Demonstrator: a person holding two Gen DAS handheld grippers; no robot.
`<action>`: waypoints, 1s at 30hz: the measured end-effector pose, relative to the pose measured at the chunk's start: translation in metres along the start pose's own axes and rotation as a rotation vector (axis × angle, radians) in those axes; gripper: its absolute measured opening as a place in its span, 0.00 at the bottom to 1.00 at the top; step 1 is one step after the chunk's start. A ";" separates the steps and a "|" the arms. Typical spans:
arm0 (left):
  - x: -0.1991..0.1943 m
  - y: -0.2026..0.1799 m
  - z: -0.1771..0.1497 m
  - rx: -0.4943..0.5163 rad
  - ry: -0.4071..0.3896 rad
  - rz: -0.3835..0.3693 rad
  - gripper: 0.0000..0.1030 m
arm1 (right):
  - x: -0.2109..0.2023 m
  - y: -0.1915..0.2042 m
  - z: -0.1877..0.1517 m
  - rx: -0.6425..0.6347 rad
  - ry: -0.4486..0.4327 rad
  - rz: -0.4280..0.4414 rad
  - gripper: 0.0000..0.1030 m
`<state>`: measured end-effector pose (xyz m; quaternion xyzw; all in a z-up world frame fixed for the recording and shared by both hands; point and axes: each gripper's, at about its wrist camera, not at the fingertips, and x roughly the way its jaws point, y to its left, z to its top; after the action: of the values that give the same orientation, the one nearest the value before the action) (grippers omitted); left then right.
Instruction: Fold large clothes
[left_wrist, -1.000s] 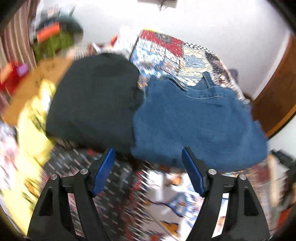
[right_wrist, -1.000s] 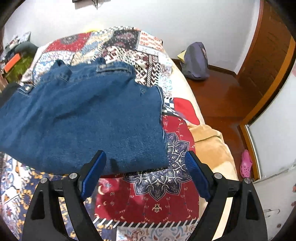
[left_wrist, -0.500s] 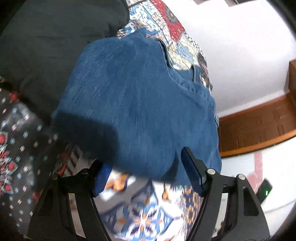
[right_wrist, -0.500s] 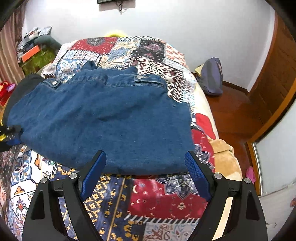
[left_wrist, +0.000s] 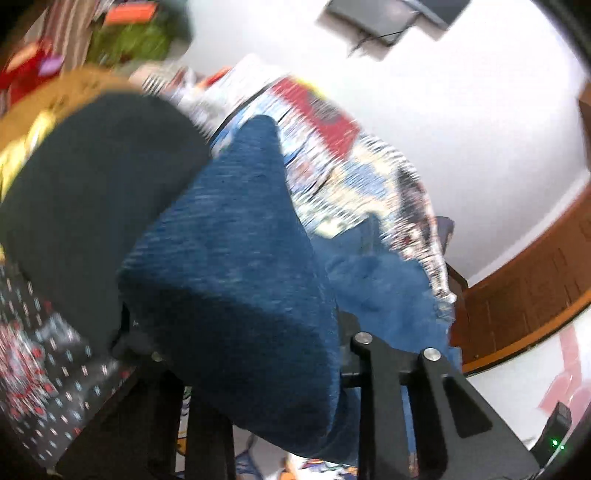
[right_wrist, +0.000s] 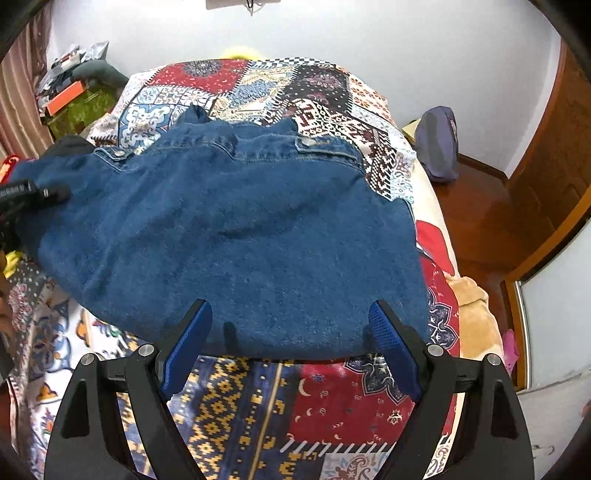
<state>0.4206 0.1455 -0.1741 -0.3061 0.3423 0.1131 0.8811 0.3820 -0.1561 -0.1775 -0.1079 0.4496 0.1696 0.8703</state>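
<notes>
While my left gripper (left_wrist: 236, 354) sits at the left edge of the folded denim garment (right_wrist: 229, 236), its fingers are buried under a bunched fold of the blue cloth, so I cannot tell from the blurred left wrist view whether they are pinched on it or merely pushed into it; a black garment (left_wrist: 85, 192) lies just to the left. Further right, my right gripper (right_wrist: 291, 347) hangs with its blue pads (right_wrist: 186, 350) spread wide at the denim's near edge, gripping nothing, and the denim lies across the patchwork bedspread (right_wrist: 325, 398).
</notes>
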 end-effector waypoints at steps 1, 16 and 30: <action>-0.013 -0.012 0.008 0.036 -0.039 -0.015 0.24 | -0.003 0.002 0.004 0.003 -0.004 0.001 0.82; -0.125 0.009 0.045 0.261 -0.294 0.083 0.23 | 0.004 0.166 0.055 -0.154 0.074 0.401 0.82; -0.085 -0.002 0.012 0.287 -0.184 0.064 0.23 | -0.001 0.143 0.024 -0.181 0.101 0.332 0.82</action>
<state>0.3648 0.1525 -0.1087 -0.1546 0.2823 0.1186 0.9393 0.3435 -0.0169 -0.1680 -0.1182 0.4872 0.3449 0.7935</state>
